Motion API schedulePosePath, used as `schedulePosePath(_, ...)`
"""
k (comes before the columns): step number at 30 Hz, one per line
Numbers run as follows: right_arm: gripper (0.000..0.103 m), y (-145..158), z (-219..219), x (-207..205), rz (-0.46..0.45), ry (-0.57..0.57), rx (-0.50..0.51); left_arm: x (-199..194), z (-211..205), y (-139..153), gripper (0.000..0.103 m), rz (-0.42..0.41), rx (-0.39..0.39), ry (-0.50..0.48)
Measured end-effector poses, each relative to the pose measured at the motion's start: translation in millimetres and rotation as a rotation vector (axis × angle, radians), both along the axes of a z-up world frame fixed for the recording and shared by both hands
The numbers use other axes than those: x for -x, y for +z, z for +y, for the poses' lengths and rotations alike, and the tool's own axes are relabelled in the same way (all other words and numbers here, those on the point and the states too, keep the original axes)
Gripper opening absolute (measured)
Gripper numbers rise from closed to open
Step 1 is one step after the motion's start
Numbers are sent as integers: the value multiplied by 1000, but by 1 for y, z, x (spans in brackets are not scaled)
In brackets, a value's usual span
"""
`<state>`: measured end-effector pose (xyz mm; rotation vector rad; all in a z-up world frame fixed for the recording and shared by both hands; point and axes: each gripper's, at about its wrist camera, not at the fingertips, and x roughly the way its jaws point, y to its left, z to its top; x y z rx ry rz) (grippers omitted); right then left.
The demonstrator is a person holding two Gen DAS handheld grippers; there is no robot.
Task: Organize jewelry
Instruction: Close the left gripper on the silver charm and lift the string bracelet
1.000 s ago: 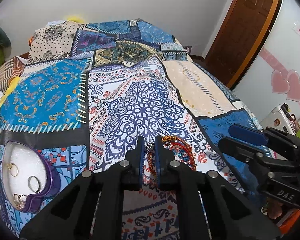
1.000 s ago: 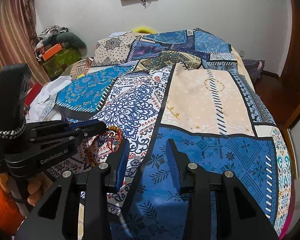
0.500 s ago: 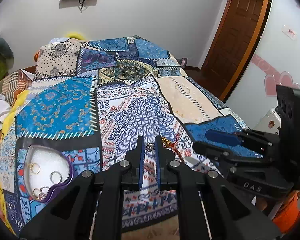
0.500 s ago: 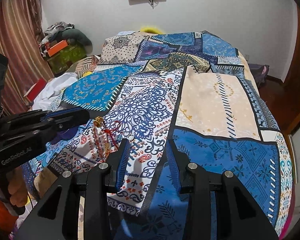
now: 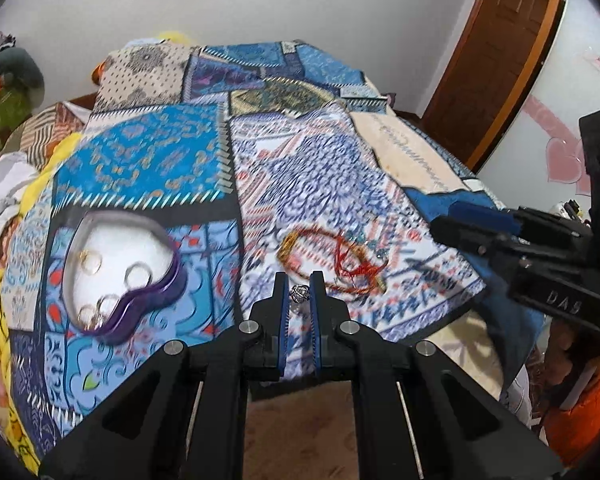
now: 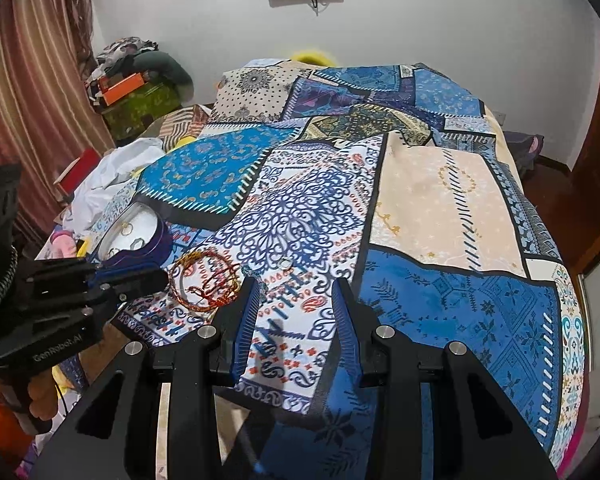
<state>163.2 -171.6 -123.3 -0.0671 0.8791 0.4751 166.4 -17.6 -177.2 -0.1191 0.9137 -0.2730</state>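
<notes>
My left gripper [image 5: 300,280] is shut on a small silver ring [image 5: 300,293], held above the patterned bedspread [image 5: 320,184] near its front edge. Just right of it lie red and gold thread bracelets [image 5: 332,256], flat on the cloth. To the left sits a purple heart-shaped tray [image 5: 152,300] with several rings on its white lining. My right gripper [image 6: 298,308] stands open over the bedspread [image 6: 440,200] with nothing between its fingers. The same bracelets [image 6: 206,280] lie to its left, next to my left gripper [image 6: 156,276]. A further small ring [image 6: 285,263] lies on the cloth just ahead.
The bed's front edge drops to a brown floor [image 5: 300,432] under both grippers. Crumpled white cloth [image 6: 112,176] and a pile of clothes [image 6: 140,80] sit at the left. A wooden door [image 5: 492,60] is at the right, and a person's hand [image 6: 44,396] holds the left handle.
My left gripper has moved back and leftward with the silver ring; the bracelets now lie to its right and the heart tray is nearer. The right gripper stays open as before.
</notes>
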Motion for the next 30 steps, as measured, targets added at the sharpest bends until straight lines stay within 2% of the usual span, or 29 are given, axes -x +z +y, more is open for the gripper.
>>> schedulePosePath(8, 34, -7, 14, 0, 29, 26, 5, 18, 18, -4, 8, 6, -12, 33)
schedulePosePath(16, 34, -15, 41, -3, 56, 80, 22, 22, 30, -7, 8, 11, 25, 48)
schedulePosePath(21, 34, -30, 56, -8, 78, 103, 82, 22, 30, -8, 8, 5, 33, 41)
schedulePosePath(22, 33, -32, 58, -7, 71, 107, 92, 22, 31, -9, 8, 6, 37, 41)
schedulePosePath(24, 21, -34, 59, -7, 64, 109, 117, 22, 32, -10, 8, 9, 45, 41)
schedulePosePath(25, 9, -34, 59, -6, 59, 108, 127, 22, 32, -11, 8, 9, 47, 42)
schedulePosePath(30, 6, -33, 56, -1, 29, 99, 151, 22, 33, -10, 8, 6, 44, 47)
